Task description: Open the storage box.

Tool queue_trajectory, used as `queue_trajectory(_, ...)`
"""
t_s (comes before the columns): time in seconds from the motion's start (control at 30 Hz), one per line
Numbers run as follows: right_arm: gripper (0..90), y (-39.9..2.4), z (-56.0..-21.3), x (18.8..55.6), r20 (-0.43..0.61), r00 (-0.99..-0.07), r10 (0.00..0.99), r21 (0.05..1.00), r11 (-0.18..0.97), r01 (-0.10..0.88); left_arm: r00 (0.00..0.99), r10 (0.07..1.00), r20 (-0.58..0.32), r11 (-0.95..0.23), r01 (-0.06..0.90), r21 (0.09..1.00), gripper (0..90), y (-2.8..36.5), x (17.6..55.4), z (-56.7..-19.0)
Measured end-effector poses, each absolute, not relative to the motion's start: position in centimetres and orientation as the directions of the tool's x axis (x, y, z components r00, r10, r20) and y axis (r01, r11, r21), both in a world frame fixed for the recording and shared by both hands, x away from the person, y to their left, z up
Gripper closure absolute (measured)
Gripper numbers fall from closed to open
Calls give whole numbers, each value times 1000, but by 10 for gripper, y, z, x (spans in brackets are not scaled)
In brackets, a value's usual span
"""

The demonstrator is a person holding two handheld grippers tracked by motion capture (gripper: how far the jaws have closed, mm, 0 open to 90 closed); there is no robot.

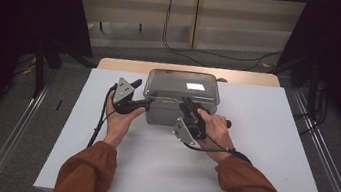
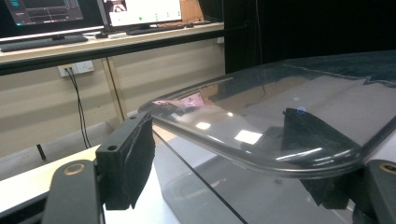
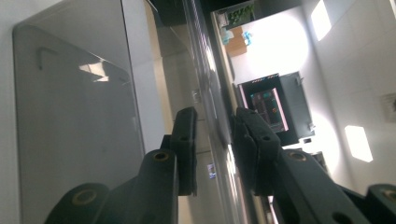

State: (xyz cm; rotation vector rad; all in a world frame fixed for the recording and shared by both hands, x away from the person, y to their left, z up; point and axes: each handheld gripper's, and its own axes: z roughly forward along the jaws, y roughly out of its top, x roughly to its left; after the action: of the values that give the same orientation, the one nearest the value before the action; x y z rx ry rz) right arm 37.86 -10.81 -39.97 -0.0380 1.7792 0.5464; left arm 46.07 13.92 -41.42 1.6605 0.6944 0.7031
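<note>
A grey box (image 1: 166,113) with a clear plastic lid (image 1: 183,85) stands at the back middle of the white table (image 1: 261,154). My left gripper (image 1: 142,99) is at the box's front left corner. In the left gripper view the lid's rounded corner (image 2: 261,140) lies between the wide-apart jaws of that gripper (image 2: 224,172), and the left pad (image 2: 133,154) stands clear of it. My right gripper (image 1: 190,105) reaches the lid's front edge from the near side. In the right gripper view the thin lid edge (image 3: 215,135) runs between the jaws of this gripper (image 3: 215,149) with a small gap on each side.
White tabletop lies in front of the box and to both sides. A wooden strip (image 1: 187,70) edges the table's far side, with cables (image 1: 205,53) on the floor beyond. Metal rails (image 1: 16,135) flank the table. Monitors (image 2: 93,11) sit on a shelf behind.
</note>
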Motion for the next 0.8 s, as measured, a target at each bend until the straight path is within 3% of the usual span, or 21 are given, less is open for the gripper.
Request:
queue_trajectory(0.43,599,-130,-400,386,-836,-357,417,513,824,-239,652,753,91,-177,67,982,269,139,461,-414)
queue_trajectory(0.8,388,-156,-400,400,-632,-444,635,741,663,-107,650,753,103,-184,58,981,269,139,461,-412)
